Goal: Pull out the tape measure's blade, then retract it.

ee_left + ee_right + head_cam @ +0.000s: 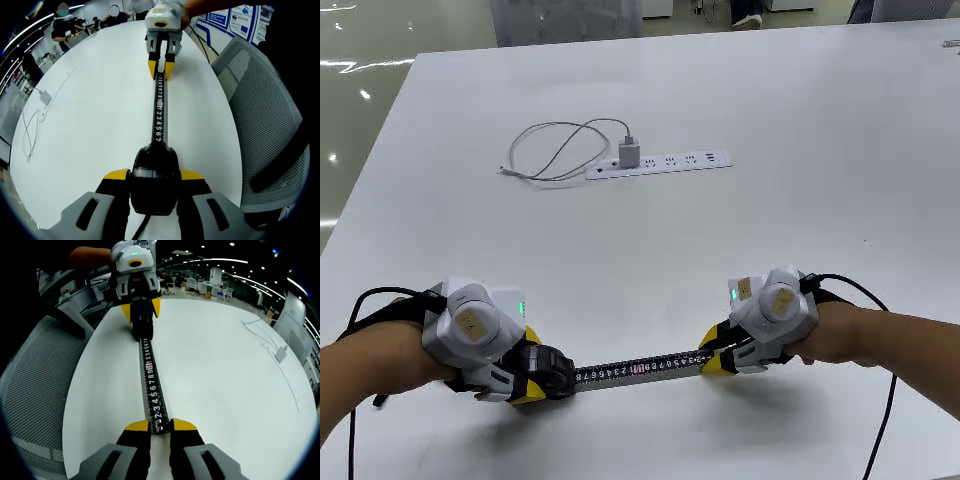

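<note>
Clenched in my left fingers [116, 175] is the tape measure [155, 182]; my right fingers [136, 426] pinch its blade [151, 385]. A loosened pinch could whip it back.

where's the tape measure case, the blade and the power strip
tape measure case [155, 172]: left gripper view, top of the black housing held between the jaws
blade [150, 382]: right gripper view, numbered face at mid-length
power strip [672, 161]: head view, middle of its white body
</note>
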Tool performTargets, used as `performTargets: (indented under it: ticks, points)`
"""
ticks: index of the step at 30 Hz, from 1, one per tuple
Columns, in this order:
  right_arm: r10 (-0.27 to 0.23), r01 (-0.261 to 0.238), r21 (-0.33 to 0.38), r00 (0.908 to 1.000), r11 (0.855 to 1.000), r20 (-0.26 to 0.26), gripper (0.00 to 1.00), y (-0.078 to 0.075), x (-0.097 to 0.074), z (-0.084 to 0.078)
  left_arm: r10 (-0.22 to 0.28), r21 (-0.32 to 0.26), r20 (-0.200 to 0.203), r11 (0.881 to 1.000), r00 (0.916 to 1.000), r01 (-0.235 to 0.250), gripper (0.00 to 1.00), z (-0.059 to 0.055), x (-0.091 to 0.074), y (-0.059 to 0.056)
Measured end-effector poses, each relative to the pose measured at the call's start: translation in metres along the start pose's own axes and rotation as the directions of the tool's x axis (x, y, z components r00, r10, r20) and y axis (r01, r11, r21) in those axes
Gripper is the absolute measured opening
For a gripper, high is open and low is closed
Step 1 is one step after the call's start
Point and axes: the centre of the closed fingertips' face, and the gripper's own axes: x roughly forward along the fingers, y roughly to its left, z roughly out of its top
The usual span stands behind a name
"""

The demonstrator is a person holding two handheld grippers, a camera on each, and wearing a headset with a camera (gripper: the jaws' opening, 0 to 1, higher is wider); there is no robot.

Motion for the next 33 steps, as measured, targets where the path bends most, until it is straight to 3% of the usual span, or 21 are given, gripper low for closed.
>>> performTargets:
  ticks: [21, 33]
  points:
    - [-0.004, 0.004, 0.016, 1.0000, 1.000, -0.005, 0.09, 0.000, -0.014, -0.013, 0.002, 0.002, -0.001, 1.000, 1.0000, -0.002, 0.31, 0.001, 0.000, -0.001]
    - [-0.005, 0.005, 0.018, 1.0000, 1.000, -0.006, 0.09, -0.002, -0.014, -0.016, 0.002, 0.004, 0.000, 1.000, 1.0000, -0.002, 0.31, 0.001, 0.000, -0.001]
